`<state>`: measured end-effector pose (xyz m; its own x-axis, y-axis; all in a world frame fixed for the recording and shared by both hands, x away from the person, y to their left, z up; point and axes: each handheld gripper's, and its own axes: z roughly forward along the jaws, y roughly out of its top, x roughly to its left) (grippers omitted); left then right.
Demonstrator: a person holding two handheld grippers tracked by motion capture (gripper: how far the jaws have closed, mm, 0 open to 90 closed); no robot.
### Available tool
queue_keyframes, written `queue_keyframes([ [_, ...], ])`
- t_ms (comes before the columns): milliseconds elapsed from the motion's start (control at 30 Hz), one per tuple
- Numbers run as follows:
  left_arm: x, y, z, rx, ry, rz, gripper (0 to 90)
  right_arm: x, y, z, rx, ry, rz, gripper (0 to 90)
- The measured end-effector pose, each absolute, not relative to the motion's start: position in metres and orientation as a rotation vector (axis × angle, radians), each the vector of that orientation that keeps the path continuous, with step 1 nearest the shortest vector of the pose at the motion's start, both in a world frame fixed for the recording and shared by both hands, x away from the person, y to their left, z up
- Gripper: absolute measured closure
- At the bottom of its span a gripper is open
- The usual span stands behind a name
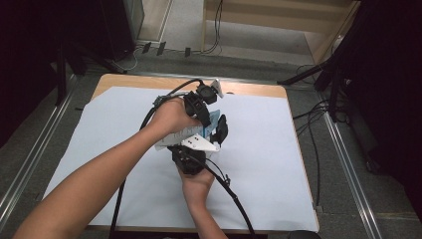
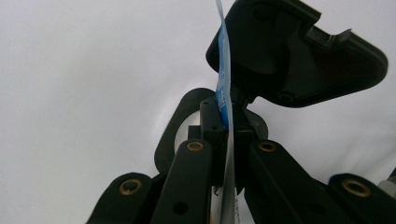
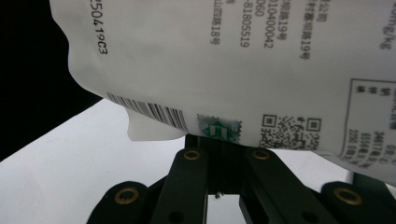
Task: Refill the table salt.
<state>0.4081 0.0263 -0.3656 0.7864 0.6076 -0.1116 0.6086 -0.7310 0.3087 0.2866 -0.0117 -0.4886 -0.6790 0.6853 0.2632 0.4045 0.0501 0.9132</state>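
Note:
A flat packet (image 1: 189,133), white with a blue face (image 1: 212,119), hangs over the middle of the table between both grippers. My left gripper (image 1: 205,119) comes in from the upper left. In the left gripper view its jaws are shut on the packet's thin blue edge (image 2: 226,100), at the left gripper (image 2: 226,126). My right gripper (image 1: 191,150) reaches up from below, and part of it (image 2: 299,51) shows beyond the packet. In the right gripper view, the right gripper (image 3: 222,142) is shut on the lower rim of the packet's printed white back (image 3: 224,70), near a barcode and a QR code.
White paper (image 1: 278,164) covers most of the wooden table (image 1: 124,80). Black cables (image 1: 234,194) trail from the grippers toward the near edge. Dark stands and floor cables (image 1: 313,119) surround the table, and metal rails (image 1: 348,169) run along both sides.

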Motion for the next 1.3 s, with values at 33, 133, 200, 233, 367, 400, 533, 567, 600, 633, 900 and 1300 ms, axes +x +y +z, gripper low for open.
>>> queue_keyframes([
  [33, 0.408, 0.027, -0.366, 2.643, 0.932, -0.003, 90.0, 0.287, -0.012, -0.489, 1.114, 2.088, 1.674, 90.0],
  [133, 0.409, 0.027, -0.367, 2.637, 0.931, -0.007, 90.0, 0.287, -0.014, -0.489, 1.116, 2.094, 1.665, 90.0],
  [200, 0.409, 0.027, -0.368, 2.644, 0.93, -0.009, 90.0, 0.288, -0.014, -0.49, 1.119, 2.097, 1.669, 90.0],
  [233, 0.409, 0.027, -0.369, 2.645, 0.929, -0.012, 90.0, 0.288, -0.014, -0.49, 1.119, 2.099, 1.666, 90.0],
  [367, 0.409, 0.03, -0.37, 2.633, 0.932, -0.016, 90.0, 0.288, -0.014, -0.49, 1.116, 2.104, 1.655, 89.9],
  [400, 0.409, 0.031, -0.371, 2.625, 0.938, -0.015, 90.0, 0.288, -0.014, -0.491, 1.118, 2.106, 1.658, 90.0],
  [533, 0.41, 0.033, -0.373, 2.624, 0.948, -0.03, 90.0, 0.288, -0.013, -0.492, 1.118, 2.12, 1.656, 90.0],
  [567, 0.41, 0.033, -0.373, 2.628, 0.945, -0.027, 90.0, 0.288, -0.013, -0.492, 1.12, 2.118, 1.659, 90.0],
  [600, 0.41, 0.032, -0.373, 2.629, 0.945, -0.028, 90.0, 0.288, -0.013, -0.491, 1.127, 2.116, 1.662, 90.0],
  [633, 0.41, 0.032, -0.372, 2.632, 0.945, -0.026, 90.0, 0.288, -0.013, -0.491, 1.131, 2.114, 1.666, 90.0],
  [900, 0.409, 0.029, -0.368, 2.665, 0.934, 0.006, 90.0, 0.286, -0.01, -0.485, 1.12, 2.105, 1.681, 90.0],
  [1300, 0.408, 0.022, -0.369, 2.689, 0.923, 0.022, 89.9, 0.287, -0.01, -0.486, 1.125, 2.099, 1.684, 90.0],
])
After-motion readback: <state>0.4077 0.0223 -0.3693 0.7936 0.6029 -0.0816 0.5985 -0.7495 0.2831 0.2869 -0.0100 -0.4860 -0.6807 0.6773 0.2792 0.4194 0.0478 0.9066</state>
